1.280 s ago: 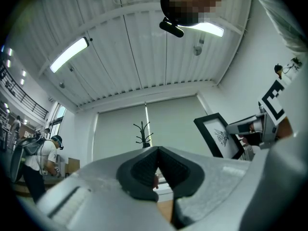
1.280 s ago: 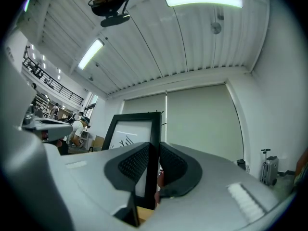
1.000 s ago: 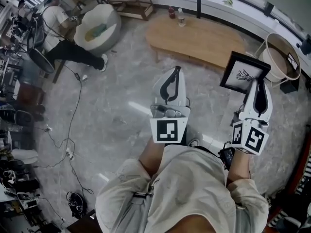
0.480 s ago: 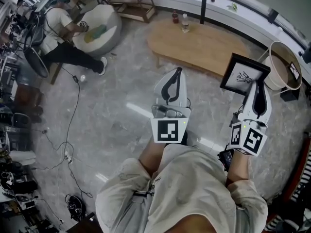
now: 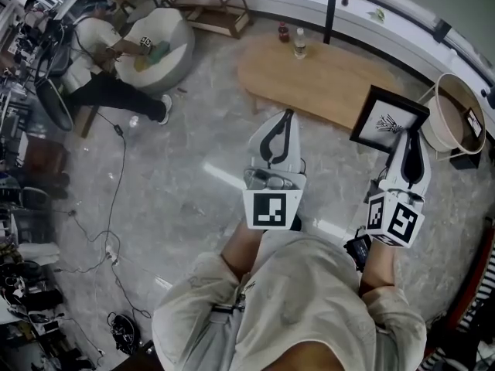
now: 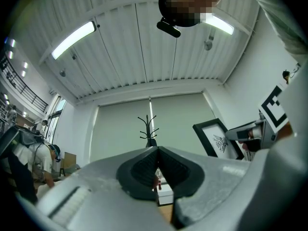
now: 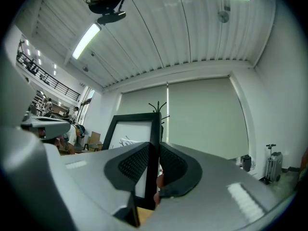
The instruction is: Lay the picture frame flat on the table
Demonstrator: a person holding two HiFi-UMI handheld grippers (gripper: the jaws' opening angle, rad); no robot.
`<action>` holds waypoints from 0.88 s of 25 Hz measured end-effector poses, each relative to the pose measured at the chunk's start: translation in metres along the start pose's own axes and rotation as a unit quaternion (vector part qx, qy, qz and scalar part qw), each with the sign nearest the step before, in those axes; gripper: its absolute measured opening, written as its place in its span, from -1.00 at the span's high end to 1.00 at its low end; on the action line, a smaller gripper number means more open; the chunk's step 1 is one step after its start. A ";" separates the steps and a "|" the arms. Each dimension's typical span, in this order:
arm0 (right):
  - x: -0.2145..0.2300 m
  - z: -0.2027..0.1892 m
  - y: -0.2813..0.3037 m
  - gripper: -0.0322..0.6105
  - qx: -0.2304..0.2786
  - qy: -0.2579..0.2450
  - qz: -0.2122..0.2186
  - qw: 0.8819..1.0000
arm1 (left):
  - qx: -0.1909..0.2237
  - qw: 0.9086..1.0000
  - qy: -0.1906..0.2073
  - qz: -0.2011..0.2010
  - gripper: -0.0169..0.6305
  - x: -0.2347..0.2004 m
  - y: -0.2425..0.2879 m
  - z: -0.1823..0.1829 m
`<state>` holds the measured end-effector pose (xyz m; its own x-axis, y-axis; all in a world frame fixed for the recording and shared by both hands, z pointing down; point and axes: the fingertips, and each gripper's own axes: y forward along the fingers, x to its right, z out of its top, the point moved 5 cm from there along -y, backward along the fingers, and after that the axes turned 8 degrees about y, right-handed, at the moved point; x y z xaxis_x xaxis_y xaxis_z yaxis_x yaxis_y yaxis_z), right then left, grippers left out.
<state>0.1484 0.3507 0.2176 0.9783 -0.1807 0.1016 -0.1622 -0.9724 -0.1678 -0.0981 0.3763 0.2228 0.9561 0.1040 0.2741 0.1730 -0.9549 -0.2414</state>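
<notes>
Forearms in pale sleeves reach forward from the torso, side by side and roughly parallel, each ending in a gripper that points away from the body with its marker cube nearest the person.

The right gripper (image 5: 408, 135) sits further out to the side, and it carries the picture frame (image 5: 384, 117). In the right gripper view the two dark pads press on one side bar of the black frame (image 7: 129, 129) and the bar runs straight up between them, so the frame stands upright in the grip with its white print facing left. From the head view the frame is in the air, tilted like a diamond, just beside the near right end of the long wooden table (image 5: 309, 72) and not resting on it.

The left gripper (image 5: 287, 116) hangs over the floor in front of the person's middle, short of the table's near edge. Its own view shows the pads meeting at the tip (image 6: 156, 151) with nothing gripped between them — only the room beyond, where a coat stand (image 6: 149, 125) rises against a pale blind and the frame (image 6: 217, 139) shows at the right.

Two bottles (image 5: 299, 43) stand at the table's far edge.
</notes>
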 end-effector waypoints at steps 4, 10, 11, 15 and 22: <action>-0.007 -0.008 0.026 0.68 -0.007 0.001 -0.006 1.000 | 0.008 1.000 0.003 -0.004 0.93 -0.014 0.023 -0.007; -0.024 -0.008 0.055 0.68 -0.008 -0.007 -0.003 1.000 | 0.004 1.000 0.005 -0.008 0.93 -0.036 0.044 -0.015; -0.026 -0.009 0.059 0.68 -0.008 -0.008 -0.004 1.000 | 0.004 1.000 0.003 -0.009 0.93 -0.038 0.047 -0.017; -0.042 -0.012 0.072 0.68 -0.009 0.001 -0.009 1.000 | 0.006 1.000 0.000 -0.015 0.93 -0.055 0.055 -0.025; -0.061 -0.023 0.086 0.68 -0.014 -0.002 -0.010 1.000 | 0.017 1.000 0.004 -0.023 0.93 -0.073 0.069 -0.032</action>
<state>0.0714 0.2751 0.2199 0.9819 -0.1610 0.0998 -0.1466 -0.9796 -0.1376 -0.1639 0.2936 0.2160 0.9450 0.1450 0.2931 0.2248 -0.9390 -0.2603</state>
